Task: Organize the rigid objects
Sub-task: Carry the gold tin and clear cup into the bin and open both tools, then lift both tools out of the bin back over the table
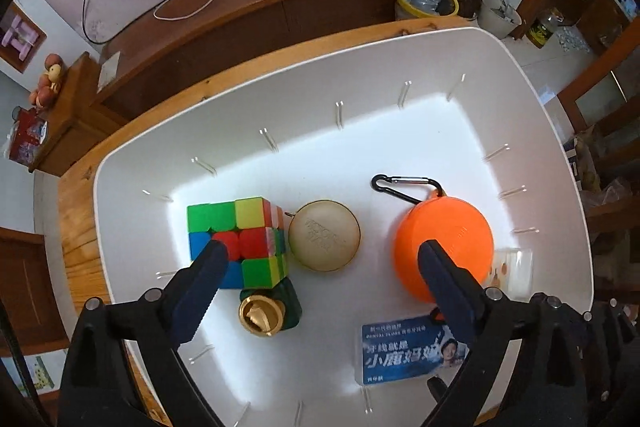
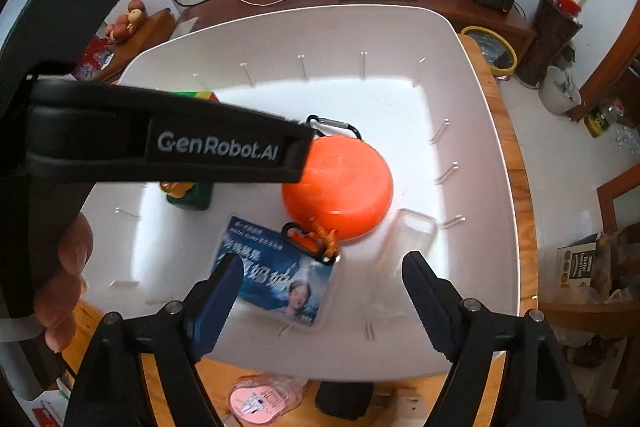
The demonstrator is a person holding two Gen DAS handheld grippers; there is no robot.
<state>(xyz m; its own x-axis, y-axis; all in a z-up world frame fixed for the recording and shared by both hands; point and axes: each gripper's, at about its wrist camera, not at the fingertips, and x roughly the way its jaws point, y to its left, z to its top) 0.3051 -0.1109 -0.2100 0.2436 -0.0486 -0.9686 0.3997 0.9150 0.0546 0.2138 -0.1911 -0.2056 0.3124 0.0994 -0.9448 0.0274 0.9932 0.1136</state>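
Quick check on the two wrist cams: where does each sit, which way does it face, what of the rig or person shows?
Left wrist: above the white bin, looking down at the cube; left gripper open.
Right wrist: above the bin's near edge, looking down at the blue card; right gripper open; the left gripper's body and the person's hand show.
Shared: orange case, bin.

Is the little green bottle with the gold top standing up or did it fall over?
Fallen over. The green bottle lies on its side on the white bin floor beside the cube, its gold cap facing the left wrist camera.
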